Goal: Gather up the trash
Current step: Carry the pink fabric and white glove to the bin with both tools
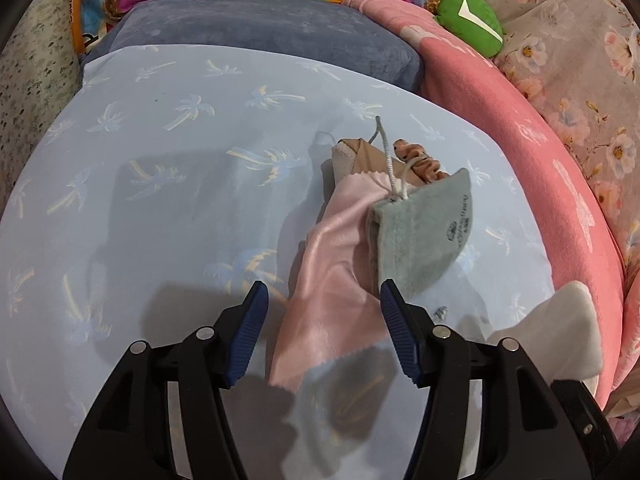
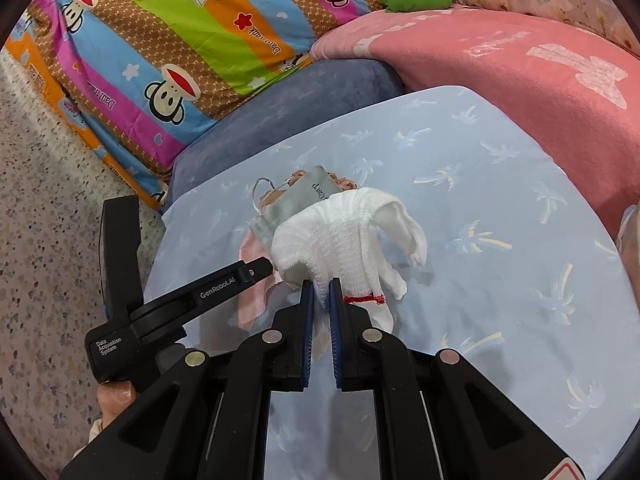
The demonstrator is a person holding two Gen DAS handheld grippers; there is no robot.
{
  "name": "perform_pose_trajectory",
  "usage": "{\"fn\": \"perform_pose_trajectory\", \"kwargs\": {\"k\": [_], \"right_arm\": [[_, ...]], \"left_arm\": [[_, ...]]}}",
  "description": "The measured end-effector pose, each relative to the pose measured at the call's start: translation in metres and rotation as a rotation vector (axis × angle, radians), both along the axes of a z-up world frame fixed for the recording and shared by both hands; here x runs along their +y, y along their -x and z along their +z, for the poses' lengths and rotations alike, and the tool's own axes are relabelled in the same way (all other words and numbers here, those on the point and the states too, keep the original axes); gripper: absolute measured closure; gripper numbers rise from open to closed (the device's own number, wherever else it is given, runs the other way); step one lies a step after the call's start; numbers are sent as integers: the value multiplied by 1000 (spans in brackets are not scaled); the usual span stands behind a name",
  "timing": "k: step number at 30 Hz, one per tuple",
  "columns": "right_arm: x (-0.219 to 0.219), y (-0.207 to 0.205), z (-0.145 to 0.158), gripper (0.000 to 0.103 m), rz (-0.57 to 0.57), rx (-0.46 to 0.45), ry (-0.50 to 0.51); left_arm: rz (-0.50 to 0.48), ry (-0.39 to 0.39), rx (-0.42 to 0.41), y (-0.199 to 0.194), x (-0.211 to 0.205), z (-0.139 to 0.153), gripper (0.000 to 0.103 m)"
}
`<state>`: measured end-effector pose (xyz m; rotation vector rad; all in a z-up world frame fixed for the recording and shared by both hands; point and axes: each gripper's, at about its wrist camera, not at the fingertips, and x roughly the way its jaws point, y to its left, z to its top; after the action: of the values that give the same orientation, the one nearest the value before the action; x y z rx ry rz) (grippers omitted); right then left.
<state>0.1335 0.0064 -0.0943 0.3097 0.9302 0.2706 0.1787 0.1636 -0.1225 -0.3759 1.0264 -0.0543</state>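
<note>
Pink cloth [image 1: 328, 280] is lying under my left gripper [image 1: 324, 300], jaws standing wide, nothing pinched; beside it, the grey pouch [image 1: 424, 232] printed "Camp". I'm pinching a white glove [image 2: 344, 240] in my right gripper [image 2: 319, 292], carrying it to that pile. "GenRobot.AI" is showing on the left tool.
</note>
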Motion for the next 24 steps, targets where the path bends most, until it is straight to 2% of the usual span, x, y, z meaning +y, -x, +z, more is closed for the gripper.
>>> {"fn": "perform_pose_trajectory", "kwargs": {"k": [2,3,4,6,9,16,24], "right_arm": [[1,-2,-3,95,1,6,4],[1,-3,-4,95,1,10,5],[2,-4,-5,95,1,14,4],[3,-4,-8,95,2,20,3],[4,-2,-10,95,6,25,1],[-3,15,0,95,-3,8,-9],[-29,37,24,95,-50,-42,-25]], "left_arm": [[4,7,9,-4,0,-5,61],[4,5,15,-5,0,-6,72],[7,-7,11,-3,1,-6,76],[-17,10,23,-2,1,-7,97],[-30,0,10,7,-1,-3,100],[-67,-13,-41,34,-14,22,101],[-140,-29,-91,57,-57,56,101]]}}
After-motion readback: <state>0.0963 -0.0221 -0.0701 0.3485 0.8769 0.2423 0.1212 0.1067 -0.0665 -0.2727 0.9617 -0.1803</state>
